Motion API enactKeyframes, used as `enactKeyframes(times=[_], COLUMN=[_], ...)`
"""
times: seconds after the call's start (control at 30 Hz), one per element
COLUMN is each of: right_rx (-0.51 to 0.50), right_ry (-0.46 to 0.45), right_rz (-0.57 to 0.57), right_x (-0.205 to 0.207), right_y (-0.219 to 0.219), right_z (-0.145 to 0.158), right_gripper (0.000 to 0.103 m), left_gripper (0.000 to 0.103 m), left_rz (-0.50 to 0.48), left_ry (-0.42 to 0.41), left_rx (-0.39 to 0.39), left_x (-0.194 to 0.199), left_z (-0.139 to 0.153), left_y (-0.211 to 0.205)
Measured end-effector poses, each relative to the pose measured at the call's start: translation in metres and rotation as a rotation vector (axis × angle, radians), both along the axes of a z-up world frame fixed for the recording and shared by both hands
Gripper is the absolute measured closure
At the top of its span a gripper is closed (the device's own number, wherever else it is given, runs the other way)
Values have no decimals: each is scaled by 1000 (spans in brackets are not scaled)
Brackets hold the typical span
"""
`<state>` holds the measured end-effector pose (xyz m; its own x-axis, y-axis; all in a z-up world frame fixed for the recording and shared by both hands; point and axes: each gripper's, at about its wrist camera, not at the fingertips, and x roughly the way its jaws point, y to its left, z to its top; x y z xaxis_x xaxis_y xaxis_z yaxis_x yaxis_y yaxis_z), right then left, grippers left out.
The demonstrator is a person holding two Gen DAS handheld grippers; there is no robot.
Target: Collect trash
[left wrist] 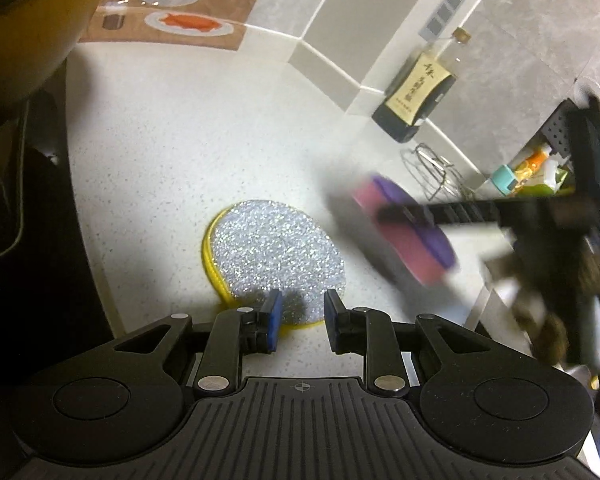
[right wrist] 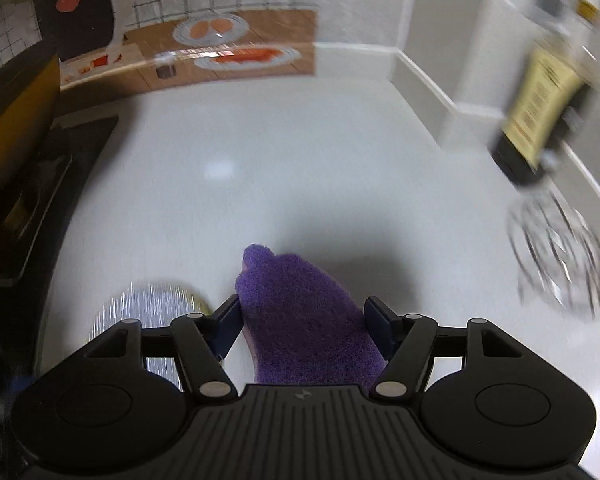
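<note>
Left wrist view showed the left gripper (left wrist: 299,316) hanging above the near edge of a round glittery scouring pad (left wrist: 278,254) with a yellow rim, which lay flat on the white speckled counter (left wrist: 188,132). Its blue-padded fingers (left wrist: 275,312) stood apart with nothing between them.

Ahead and to its right, the right gripper (left wrist: 384,216) reached in from the right side, blurred, carrying a sponge (left wrist: 404,232) with a pink body and a purple scrub face. The sponge's long axis ran from far-left to near-right in that view, and it sat tilted, purple face turned up and away.

Beyond the sponge stood a dark glass bottle (left wrist: 418,88) with a tan label, dark liquid filling most of it, close to the wall. Just in front of the bottle lay a wire rack (left wrist: 436,172).

From the right wrist, the sponge (right wrist: 304,320) sat between the spread fingers (right wrist: 230,320) of the right gripper (right wrist: 306,326), both pads pressing its sides, its long axis pointing forward along the fingers and its purple face up. The scouring pad (right wrist: 148,304) lay just left of that gripper, streaked by blur.
</note>
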<state>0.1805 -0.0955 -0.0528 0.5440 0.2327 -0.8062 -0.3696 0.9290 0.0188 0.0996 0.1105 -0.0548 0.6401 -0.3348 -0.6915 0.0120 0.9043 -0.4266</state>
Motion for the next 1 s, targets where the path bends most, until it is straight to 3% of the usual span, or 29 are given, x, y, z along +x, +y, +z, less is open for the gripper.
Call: enactKeyframes(times=[0.27,0.43,0.63,0.83,0.93,1.0], right_rx=[-3,7,-20,86,-9,-15], right_ry=[-26,-31,-99,-156,-180,-188], right_rz=[-80,-101,-91,-59,-51,-60], right_x=[-58,-61,-67,-63,-55,-52], right_y=[-33,-33,-29,-13,10,14], right_z=[-13,-20,0,25,21,20], right_gripper=[35,33,32,32,32,32], left_gripper=[77,77,77,77,77,77], left_rz=[-5,-6,9,32,58,70], left_ry=[8,7,6,2,-6,-7], left_rx=[40,87,114,92,82,81], left_x=[11,19,29,28,27,26], left_z=[1,5,6,6,8,8], left_y=[-6,-5,-2,7,14,18])
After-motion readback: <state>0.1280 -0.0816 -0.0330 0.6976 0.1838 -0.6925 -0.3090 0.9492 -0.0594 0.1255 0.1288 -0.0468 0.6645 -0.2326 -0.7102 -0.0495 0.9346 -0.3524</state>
